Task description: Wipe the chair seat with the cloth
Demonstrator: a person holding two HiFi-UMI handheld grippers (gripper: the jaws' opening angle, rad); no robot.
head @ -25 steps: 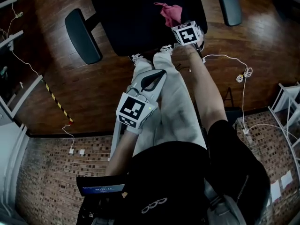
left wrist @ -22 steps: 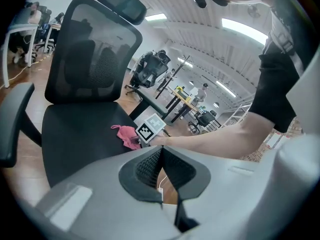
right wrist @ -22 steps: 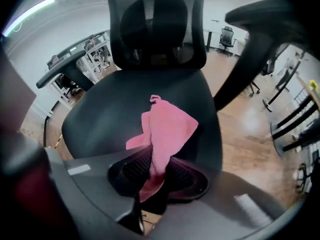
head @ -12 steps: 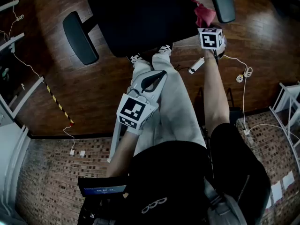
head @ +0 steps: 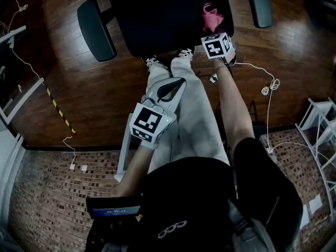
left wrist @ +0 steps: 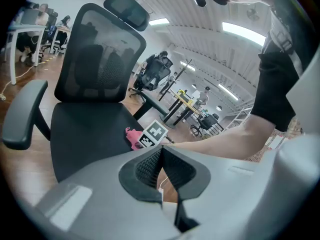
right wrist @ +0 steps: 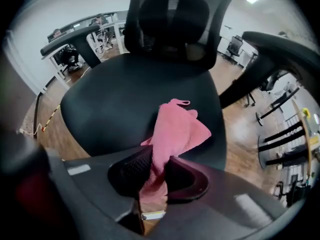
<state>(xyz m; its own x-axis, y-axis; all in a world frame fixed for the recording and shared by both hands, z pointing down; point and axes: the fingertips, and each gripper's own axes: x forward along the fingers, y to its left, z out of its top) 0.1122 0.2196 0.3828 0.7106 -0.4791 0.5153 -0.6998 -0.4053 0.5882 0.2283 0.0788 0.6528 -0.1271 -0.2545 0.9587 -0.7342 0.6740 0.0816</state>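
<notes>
A black office chair stands in front of me, its seat facing me. My right gripper is shut on a pink cloth, which drapes over the seat's front right part. The cloth and the right gripper's marker cube also show in the left gripper view. My left gripper is held low over the person's legs, away from the chair, its jaws shut with nothing between them.
The chair's armrests flank the seat and its mesh backrest rises behind. White cables lie on the wooden floor to the right. A white rack stands at the far right. Other desks and chairs are far behind.
The right gripper with the cloth swung out to the seat's right edge by the armrest, then came back left onto the seat's front right part. The left gripper stayed put.
</notes>
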